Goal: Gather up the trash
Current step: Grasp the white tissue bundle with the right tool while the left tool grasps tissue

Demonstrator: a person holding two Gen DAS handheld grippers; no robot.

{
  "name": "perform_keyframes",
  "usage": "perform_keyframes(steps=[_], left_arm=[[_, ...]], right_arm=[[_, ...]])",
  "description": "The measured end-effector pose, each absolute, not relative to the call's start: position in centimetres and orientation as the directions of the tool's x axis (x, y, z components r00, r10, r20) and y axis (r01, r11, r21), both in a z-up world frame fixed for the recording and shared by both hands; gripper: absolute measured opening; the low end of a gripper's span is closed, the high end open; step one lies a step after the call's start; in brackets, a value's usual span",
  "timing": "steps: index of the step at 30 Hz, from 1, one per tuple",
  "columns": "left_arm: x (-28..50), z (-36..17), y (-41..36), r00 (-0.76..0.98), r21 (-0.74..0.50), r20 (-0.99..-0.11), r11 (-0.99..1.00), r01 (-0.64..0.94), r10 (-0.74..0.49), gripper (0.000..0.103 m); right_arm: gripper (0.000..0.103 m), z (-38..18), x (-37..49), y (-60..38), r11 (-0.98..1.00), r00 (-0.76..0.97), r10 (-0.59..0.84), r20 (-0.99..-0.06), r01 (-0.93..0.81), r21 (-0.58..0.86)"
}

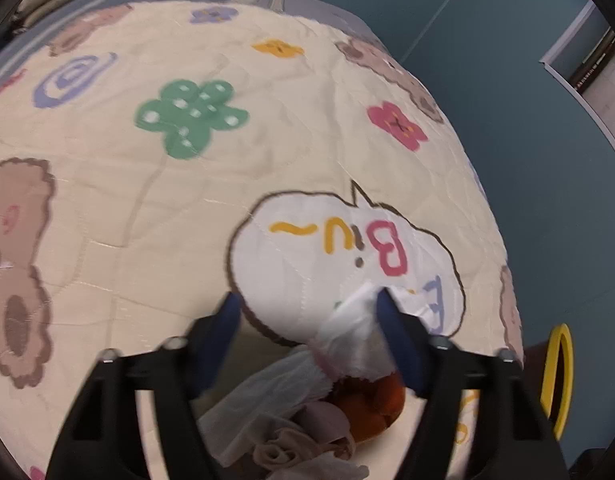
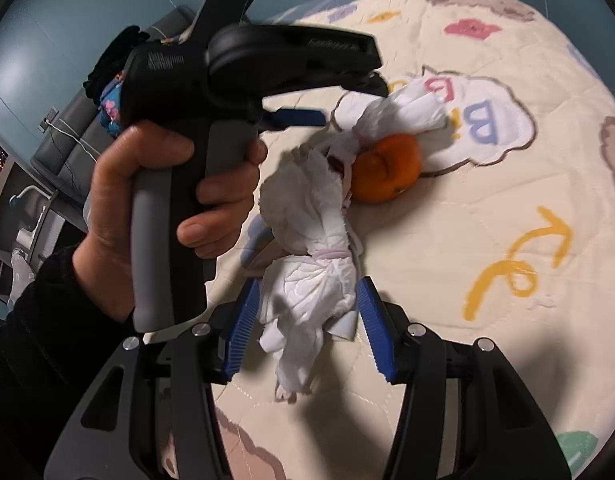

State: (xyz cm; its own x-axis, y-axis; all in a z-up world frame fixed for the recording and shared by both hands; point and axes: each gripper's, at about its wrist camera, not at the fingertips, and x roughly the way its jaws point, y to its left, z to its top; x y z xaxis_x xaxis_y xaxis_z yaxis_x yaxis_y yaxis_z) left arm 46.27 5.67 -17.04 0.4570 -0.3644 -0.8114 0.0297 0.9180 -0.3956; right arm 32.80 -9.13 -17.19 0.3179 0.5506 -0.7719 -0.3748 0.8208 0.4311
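Right wrist view: the right gripper (image 2: 307, 322), low in the frame, has its blue pads either side of the near end of a crumpled white tissue (image 2: 313, 280) on the cartoon-print quilt (image 2: 487, 320), apparently just touching; a firm grip cannot be told. At centre an orange peel (image 2: 387, 170) lies beside the tissue's far end. The left gripper (image 2: 327, 100), held in a hand (image 2: 155, 208) at upper left, stands half-open over that far end, one finger pressing it.

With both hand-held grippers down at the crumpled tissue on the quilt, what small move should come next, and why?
Probably close the right hand-held gripper on the near end of the tissue. Its blue pads flank that end with gaps on both sides, so nothing is gripped yet. The left hand-held gripper is at the far end, beside the orange peel.
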Motion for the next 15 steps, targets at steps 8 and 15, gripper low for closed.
perform_keyframes(steps=[8, 15], left_arm=[[46.9, -18.0, 5.7, 0.421, -0.424, -0.812, 0.904, 0.052, -0.405, 0.000], [46.4, -17.0, 6.7, 0.448, -0.472, -0.779, 0.881, 0.043, -0.439, 0.000]], right_arm=[[0.028, -18.6, 33.6, -7.5, 0.840, 0.296, 0.500, -0.814, -0.392, 0.374], [0.017, -18.5, 33.5, -8.3, 0.836, 0.286, 0.511, -0.811, -0.384, 0.392]])
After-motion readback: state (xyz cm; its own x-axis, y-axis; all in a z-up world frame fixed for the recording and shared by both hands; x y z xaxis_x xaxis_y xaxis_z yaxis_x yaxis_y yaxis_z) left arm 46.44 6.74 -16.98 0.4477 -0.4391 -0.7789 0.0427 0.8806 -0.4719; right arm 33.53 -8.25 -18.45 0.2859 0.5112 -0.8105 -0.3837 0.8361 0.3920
